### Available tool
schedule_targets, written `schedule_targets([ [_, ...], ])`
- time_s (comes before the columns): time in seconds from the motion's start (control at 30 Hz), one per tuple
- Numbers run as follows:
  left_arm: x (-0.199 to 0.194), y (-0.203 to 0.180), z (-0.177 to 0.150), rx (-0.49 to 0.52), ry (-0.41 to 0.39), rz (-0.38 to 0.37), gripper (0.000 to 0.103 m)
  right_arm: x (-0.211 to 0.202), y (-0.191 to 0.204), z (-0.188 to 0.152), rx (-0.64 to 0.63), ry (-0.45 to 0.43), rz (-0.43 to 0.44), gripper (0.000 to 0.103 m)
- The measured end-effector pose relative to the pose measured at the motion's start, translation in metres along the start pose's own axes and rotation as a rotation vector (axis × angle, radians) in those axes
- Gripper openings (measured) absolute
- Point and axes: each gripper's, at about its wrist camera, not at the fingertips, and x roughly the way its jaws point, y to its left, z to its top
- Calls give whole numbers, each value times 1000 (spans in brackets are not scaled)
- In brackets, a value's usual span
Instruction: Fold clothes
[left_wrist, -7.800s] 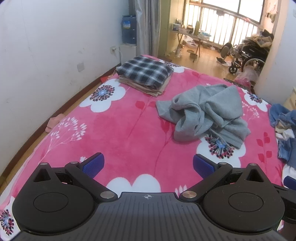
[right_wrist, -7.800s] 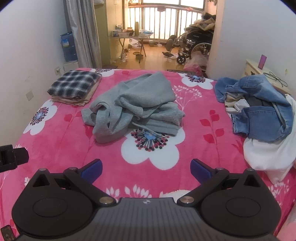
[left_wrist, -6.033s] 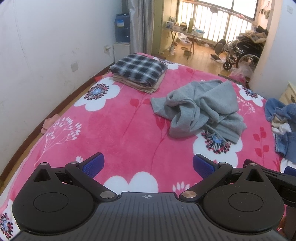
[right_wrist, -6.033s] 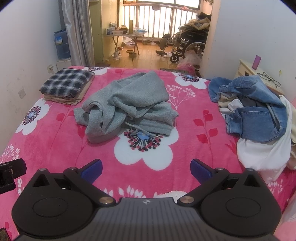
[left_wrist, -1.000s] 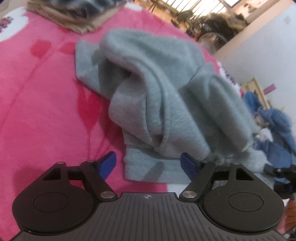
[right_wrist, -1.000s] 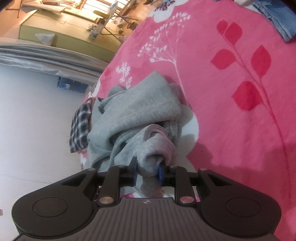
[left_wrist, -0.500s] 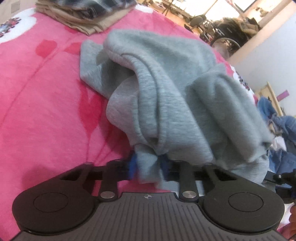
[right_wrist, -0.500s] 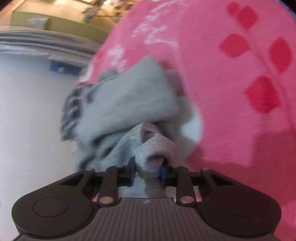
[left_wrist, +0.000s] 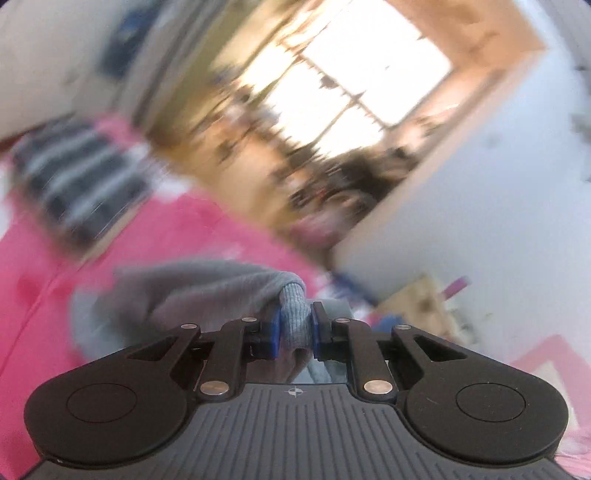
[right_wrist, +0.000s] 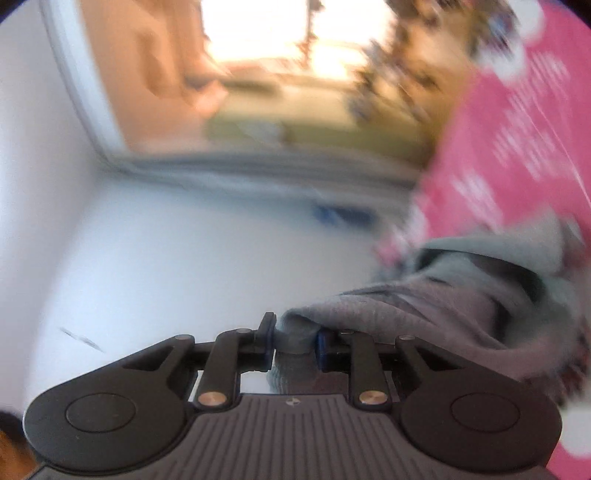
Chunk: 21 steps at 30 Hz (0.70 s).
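- Left gripper (left_wrist: 294, 334): jaws closing on a ribbed edge of the grey fleece sweatshirt (left_wrist: 207, 291), a second ago lying loose between open fingers.
- Right gripper (right_wrist: 294, 341): clenched on another bunched edge, as before.
- Garment: now lifted off the pink floral blanket (left_wrist: 44, 280); ready to shake out.
- Long axis: cannot tell; blurred.

Each wrist camera looks forward over its own claw, close to the gray sweatshirt (left_wrist: 207, 291); both views, tilted and blurred, share the pink bed (left_wrist: 33, 295) and the bright window (left_wrist: 369, 70).
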Motion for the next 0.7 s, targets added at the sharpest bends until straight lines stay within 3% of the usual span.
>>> schedule_targets([
  [0.1,6,-68,17,49,-35,-166,14,-56,57,20,-93,-146,110,24],
  [0.2,15,-137,24,77,-39,-349,14,-127,125,24,-234,-278,134,24],
  [0.3,25,-191,20,43,-2,-527,14,-192,194,9,-398,-371,109,24],
  [0.4,27,-220,11,18,30,-625,14,-234,240,-16,-520,-413,31,24],
  [0.5,36,-210,-6,4,85,-611,14,-243,244,-34,-517,-389,-72,23],
  [0.6,45,-166,-23,-48,148,-491,14,-225,210,-49,-412,-298,-141,24],
  [0.7,49,-105,-38,-138,208,-343,14,-170,149,-71,-275,-137,-187,24],
])
